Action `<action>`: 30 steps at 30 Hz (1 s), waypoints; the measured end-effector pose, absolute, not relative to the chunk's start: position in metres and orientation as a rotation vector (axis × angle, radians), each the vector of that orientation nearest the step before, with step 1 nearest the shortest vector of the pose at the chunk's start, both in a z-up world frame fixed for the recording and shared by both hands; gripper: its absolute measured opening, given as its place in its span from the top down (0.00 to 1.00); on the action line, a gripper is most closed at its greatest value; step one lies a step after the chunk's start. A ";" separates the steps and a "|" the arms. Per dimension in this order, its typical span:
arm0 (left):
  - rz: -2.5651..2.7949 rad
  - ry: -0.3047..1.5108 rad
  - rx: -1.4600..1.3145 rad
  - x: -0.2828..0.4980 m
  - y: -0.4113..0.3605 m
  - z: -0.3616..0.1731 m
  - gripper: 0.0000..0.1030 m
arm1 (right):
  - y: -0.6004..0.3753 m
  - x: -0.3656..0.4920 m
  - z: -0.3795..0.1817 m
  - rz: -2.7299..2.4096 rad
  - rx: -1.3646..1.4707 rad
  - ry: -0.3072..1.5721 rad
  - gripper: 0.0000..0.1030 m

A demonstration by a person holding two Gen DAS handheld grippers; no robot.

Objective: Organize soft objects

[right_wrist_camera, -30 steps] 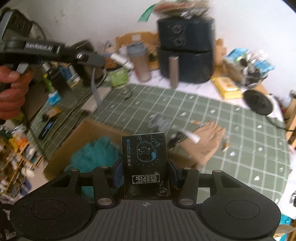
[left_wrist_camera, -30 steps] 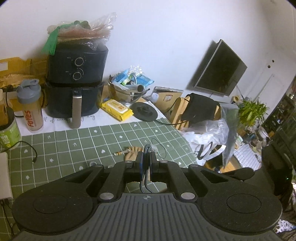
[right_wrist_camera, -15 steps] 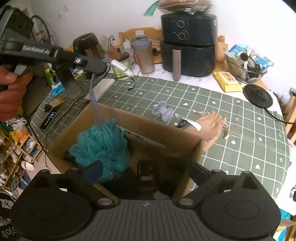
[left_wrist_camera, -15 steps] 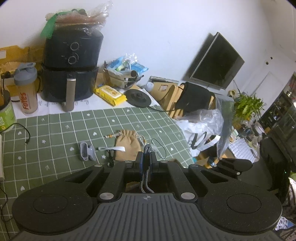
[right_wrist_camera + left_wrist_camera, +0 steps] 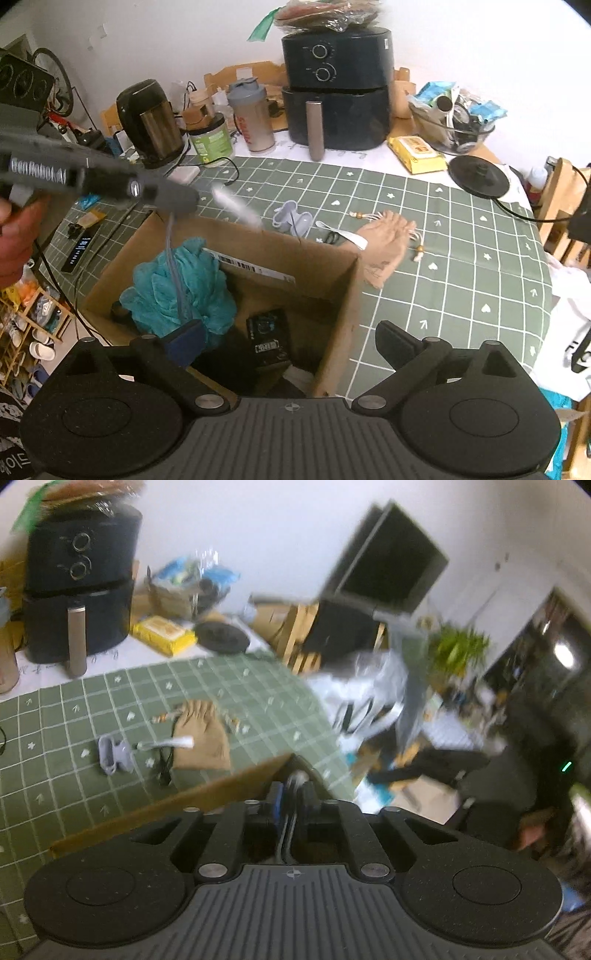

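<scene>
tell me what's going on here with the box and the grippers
A person is sorting soft items into an open cardboard box on the green checked tablecloth. The left gripper is shut on the cord of a teal mesh bath pouf, dangling it inside the box. The right gripper is open above the box, over a small black packet lying inside. A tan drawstring pouch lies on the cloth.

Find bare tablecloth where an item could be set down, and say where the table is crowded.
Free: the cloth right of the box, below the pouch, and the strip between the pouch and the black disc. Crowded: the back edge by the air fryer, bottle and kettle.
</scene>
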State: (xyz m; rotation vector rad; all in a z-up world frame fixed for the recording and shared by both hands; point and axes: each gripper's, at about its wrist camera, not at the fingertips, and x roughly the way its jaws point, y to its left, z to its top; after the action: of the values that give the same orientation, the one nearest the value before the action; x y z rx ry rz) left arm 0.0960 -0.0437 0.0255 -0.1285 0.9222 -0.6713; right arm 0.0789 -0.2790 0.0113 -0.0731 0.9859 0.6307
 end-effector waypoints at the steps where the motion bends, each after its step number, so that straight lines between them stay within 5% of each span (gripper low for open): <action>1: -0.654 0.937 -0.097 0.095 -0.046 0.023 0.65 | -0.279 0.078 0.011 0.628 -0.074 0.988 0.05; 6: -0.588 0.937 0.004 0.088 -0.041 0.022 0.56 | -0.282 0.076 0.009 0.616 -0.073 0.997 0.05; 30: -0.317 0.986 -0.058 0.077 0.023 0.022 0.56 | -0.257 0.096 0.006 0.608 -0.151 1.005 0.00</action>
State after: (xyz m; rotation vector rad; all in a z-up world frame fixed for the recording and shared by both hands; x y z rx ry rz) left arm 0.0770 0.0229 0.0223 -0.0584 0.9858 -0.3166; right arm 0.0960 -0.2572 0.0065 -0.1506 1.0048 0.6079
